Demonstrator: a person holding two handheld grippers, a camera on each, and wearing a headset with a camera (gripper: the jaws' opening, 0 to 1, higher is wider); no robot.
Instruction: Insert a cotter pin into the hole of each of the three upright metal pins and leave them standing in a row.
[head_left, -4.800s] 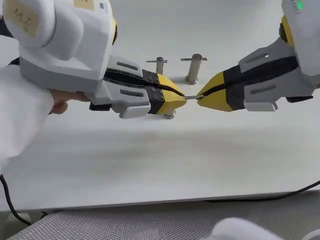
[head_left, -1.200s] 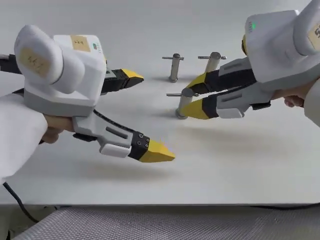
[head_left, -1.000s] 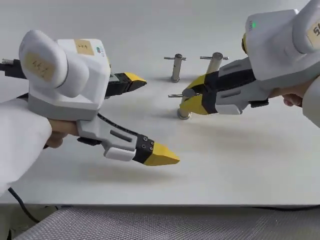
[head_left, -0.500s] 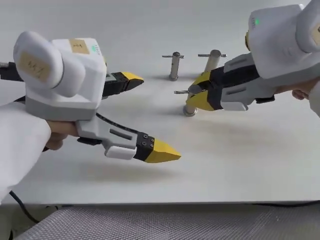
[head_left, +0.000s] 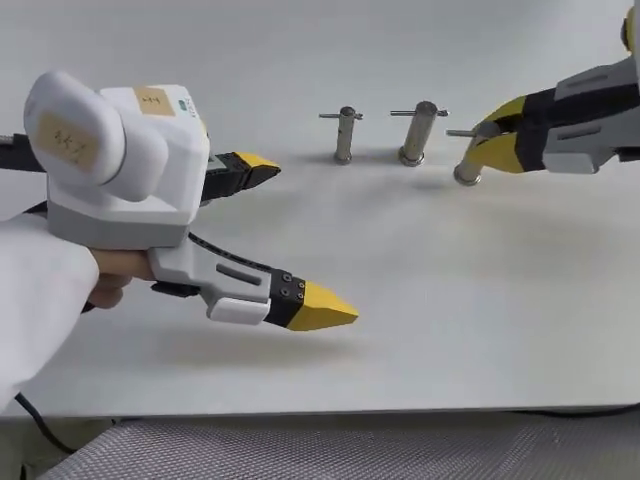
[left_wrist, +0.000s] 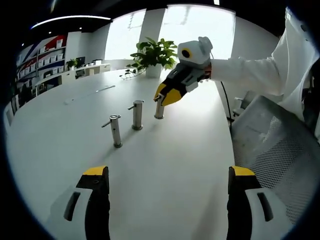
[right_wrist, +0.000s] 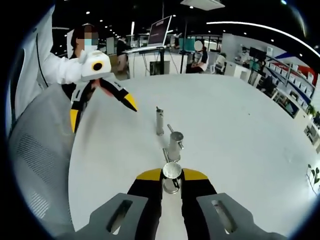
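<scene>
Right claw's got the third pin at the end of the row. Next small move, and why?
Probably open the right claw and let go: the third pin carries its cotter pin, looks about upright, and its base seems down on the table, in line with the middle pin and the left pin.

We see 3 metal pins standing on the table in a row that runs left to right in the head view. The left pin and the middle pin stand near each other, and the right pin is a little nearer to us. A cotter pin passes crosswise through the top of each. The right gripper reaches in from the right edge, its jaws on either side of the right pin and touching it. The left gripper hangs over the table at the left front, well apart from the row, its jaws spread wide, 1 tip behind the other.
</scene>
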